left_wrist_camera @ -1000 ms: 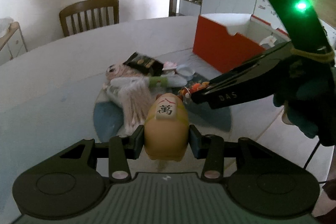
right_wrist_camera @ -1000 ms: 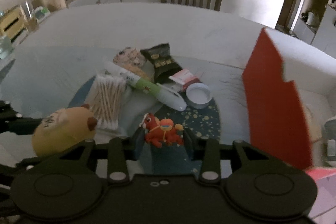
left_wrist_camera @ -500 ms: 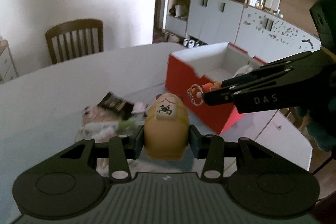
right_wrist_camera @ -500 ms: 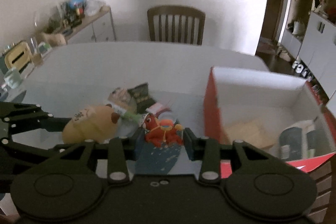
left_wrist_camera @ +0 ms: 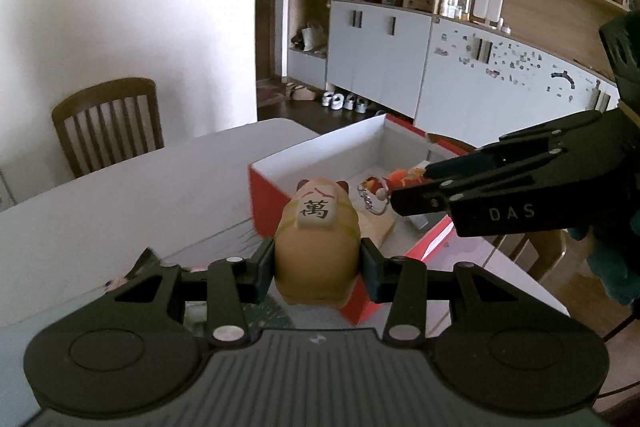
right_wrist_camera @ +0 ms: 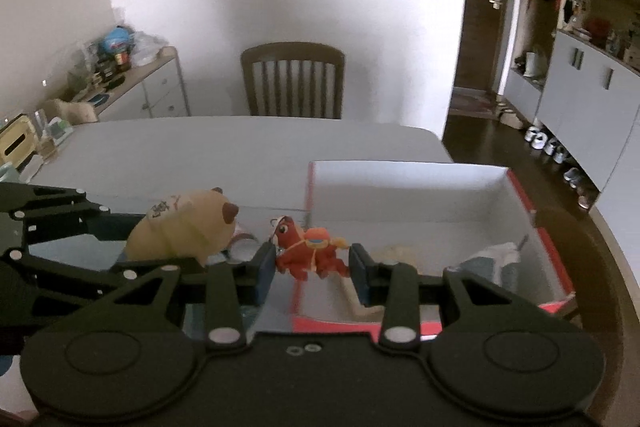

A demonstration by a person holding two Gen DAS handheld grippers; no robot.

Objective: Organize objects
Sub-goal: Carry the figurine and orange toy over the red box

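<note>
Left gripper (left_wrist_camera: 318, 263): its fingers are set wide enough to take the body of a tan hamster figurine (left_wrist_camera: 318, 235) and are clenched on its flanks, one pad against each side; the figurine sits upright between them, its rear toward the camera and a white tile with a black character on its back. Beyond the fingertips lies the red box (left_wrist_camera: 266, 199), open-topped with a white interior, standing on the white worktop (left_wrist_camera: 120, 199); the figurine is held above the worktop at the box's near corner. Right gripper (right_wrist_camera: 312, 267): its fingers are closed to a narrower gap and grasp a red horse keychain (right_wrist_camera: 308, 251), pads touching its head end and its tail end. In the left wrist view this gripper (left_wrist_camera: 394, 201) reaches in from the right, roughly level, with the keychain (left_wrist_camera: 394, 181) at the fingertips and its metal ring hanging below, held over the box opening. Ahead of and below the right fingers the box interior (right_wrist_camera: 400, 195) shows a tan flat item and a dark, white-topped item on its floor; what these are cannot be told. The left gripper (right_wrist_camera: 224, 227) enters the right wrist view from the left, level, the figurine (right_wrist_camera: 184, 227) just beside the keychain but apart from it. A wooden chair (right_wrist_camera: 294, 83) stands beyond the worktop's far edge.
</note>
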